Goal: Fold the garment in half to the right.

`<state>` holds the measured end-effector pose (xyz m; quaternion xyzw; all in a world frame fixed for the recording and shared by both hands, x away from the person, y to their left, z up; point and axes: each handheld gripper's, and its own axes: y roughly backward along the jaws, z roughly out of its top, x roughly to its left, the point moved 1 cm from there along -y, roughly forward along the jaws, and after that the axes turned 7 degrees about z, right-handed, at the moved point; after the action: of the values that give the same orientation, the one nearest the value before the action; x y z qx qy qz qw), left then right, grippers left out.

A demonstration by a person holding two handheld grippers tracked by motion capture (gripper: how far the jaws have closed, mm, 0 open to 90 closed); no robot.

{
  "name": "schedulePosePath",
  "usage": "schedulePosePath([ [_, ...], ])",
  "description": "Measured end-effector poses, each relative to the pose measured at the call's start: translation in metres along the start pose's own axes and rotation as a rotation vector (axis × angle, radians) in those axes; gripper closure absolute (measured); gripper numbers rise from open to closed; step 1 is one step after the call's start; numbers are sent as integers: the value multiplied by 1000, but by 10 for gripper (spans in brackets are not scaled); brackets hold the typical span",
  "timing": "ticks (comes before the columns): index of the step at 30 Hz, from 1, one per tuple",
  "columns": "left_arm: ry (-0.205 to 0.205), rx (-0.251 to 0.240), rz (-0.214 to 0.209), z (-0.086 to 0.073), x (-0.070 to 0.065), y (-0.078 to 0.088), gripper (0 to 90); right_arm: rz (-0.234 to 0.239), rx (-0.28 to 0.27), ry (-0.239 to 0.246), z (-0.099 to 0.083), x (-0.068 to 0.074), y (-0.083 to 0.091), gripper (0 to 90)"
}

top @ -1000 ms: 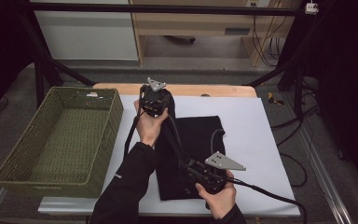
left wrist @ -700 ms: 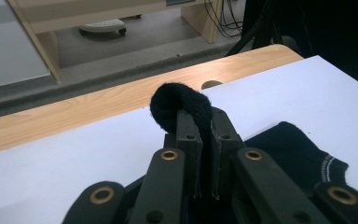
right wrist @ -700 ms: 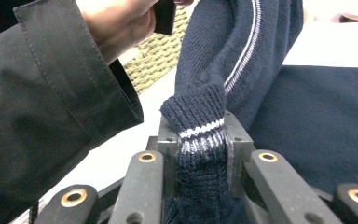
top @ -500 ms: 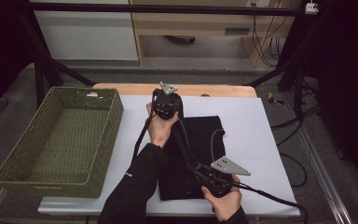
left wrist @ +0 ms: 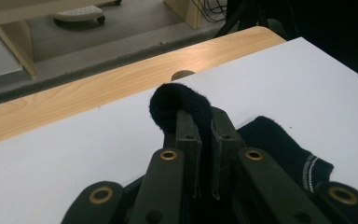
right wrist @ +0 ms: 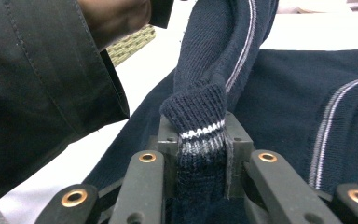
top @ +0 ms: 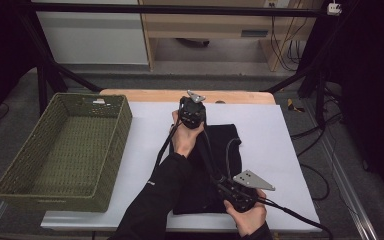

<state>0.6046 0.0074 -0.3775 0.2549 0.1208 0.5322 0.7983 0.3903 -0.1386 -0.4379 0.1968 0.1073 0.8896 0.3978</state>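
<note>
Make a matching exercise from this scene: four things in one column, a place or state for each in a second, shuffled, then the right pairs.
Things:
1. left gripper
2. right gripper
3. wicker basket
4. dark sweater

Places or states:
A. lies on the white sheet at mid table
B. shut on a plain dark fold at the far edge of the garment
C. stands at the table's left end, nothing in it
D. shut on a ribbed, striped edge at the near side

Pairs: 1-B, 2-D, 3-C, 4-A

A green woven basket (top: 65, 150) stands at the left on the white table (top: 285, 150). A wooden strip (top: 145, 95) runs along the table's far edge.
</note>
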Motion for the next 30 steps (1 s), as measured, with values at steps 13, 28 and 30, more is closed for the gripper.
schedulePosePath([
  [13,3,-51,-165,-5,-20,-24,607,-125,82,-88,-16,-26,9,637],
  [28,53,-84,-110,-54,48,40,25,-23,77,8,0,-68,22,169],
  [30,36,-55,-91,-62,54,45,19,0,76,10,3,-71,23,136],
])
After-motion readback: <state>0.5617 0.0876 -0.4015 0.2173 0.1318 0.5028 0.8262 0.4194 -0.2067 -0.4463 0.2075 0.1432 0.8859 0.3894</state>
